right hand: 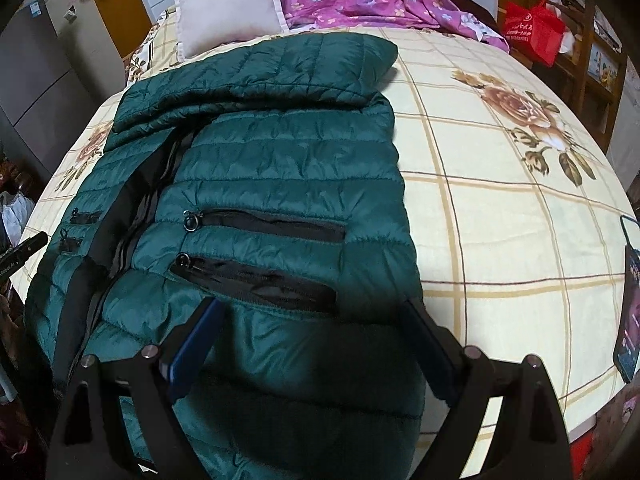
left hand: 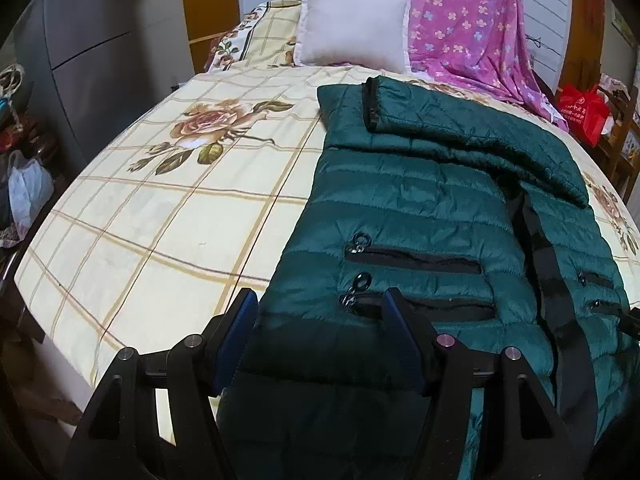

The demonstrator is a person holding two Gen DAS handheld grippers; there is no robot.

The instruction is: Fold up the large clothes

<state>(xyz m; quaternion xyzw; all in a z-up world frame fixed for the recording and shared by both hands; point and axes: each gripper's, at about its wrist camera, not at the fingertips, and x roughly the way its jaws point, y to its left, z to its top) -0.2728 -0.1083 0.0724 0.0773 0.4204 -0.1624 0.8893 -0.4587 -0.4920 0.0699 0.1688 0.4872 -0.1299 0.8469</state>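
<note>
A dark green quilted puffer jacket (left hand: 420,208) lies front up on the bed, with both sleeves folded across its chest and black zip pockets showing; it also shows in the right wrist view (right hand: 280,168). My left gripper (left hand: 320,304) is open, its blue-padded fingers straddling the jacket's near left hem corner. My right gripper (right hand: 316,312) is open too, its fingers either side of the jacket's near right hem. Neither is closed on the fabric.
The bed (left hand: 160,208) has a cream checked sheet with rose prints. A white pillow (left hand: 352,24) and a pink flowered blanket (left hand: 472,20) lie at the head. A phone (right hand: 630,304) lies at the right edge. A red bag (right hand: 532,28) stands beside the bed.
</note>
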